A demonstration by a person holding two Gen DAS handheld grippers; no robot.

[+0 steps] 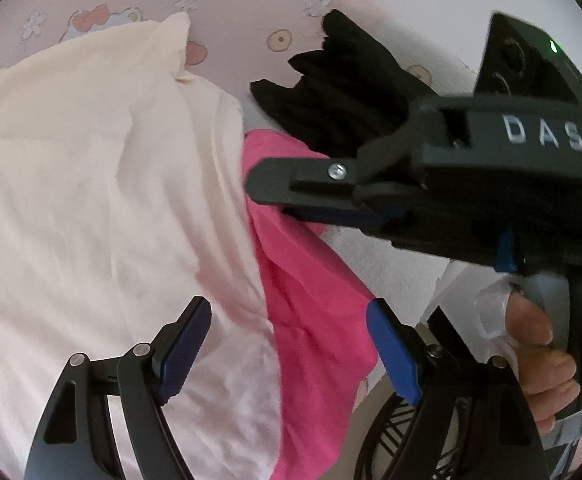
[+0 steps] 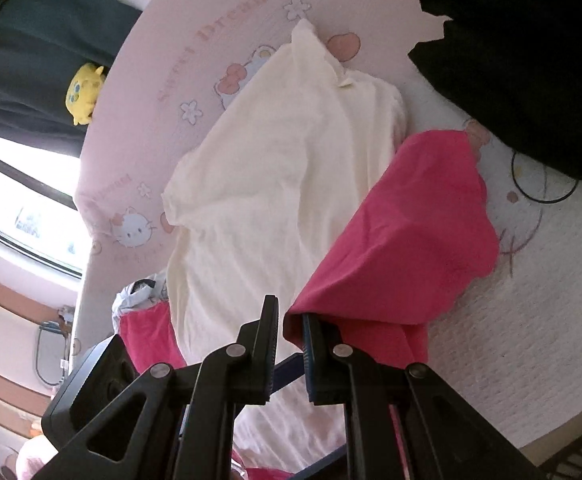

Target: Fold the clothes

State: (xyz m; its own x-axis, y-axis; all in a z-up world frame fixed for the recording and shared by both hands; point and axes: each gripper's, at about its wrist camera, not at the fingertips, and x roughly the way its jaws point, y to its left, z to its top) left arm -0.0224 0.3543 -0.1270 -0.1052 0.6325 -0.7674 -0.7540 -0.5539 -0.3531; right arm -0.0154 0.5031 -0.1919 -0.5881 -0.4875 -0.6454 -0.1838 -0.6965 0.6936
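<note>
A cream shirt point(image 1: 91, 184) point(image 2: 275, 168) lies spread on the bed. A bright pink garment point(image 1: 311, 304) point(image 2: 403, 240) runs along its right edge and is partly lifted. My right gripper point(image 2: 289, 340) is shut on an edge of the pink garment, which drapes over its right finger. The left wrist view shows it from the side, jaws together on the pink cloth point(image 1: 275, 200). My left gripper point(image 1: 289, 350) hangs open above the seam where cream and pink meet, with nothing pinched between its blue pads point(image 1: 391, 348).
The bed sheet point(image 2: 531, 320) point(image 1: 231, 12) is pink and white with cartoon cats. A pile of black clothes point(image 1: 343, 92) point(image 2: 531, 60) lies at the far right. A yellow plush toy point(image 2: 83, 92) and a window point(image 2: 19, 208) sit past the bed's left edge.
</note>
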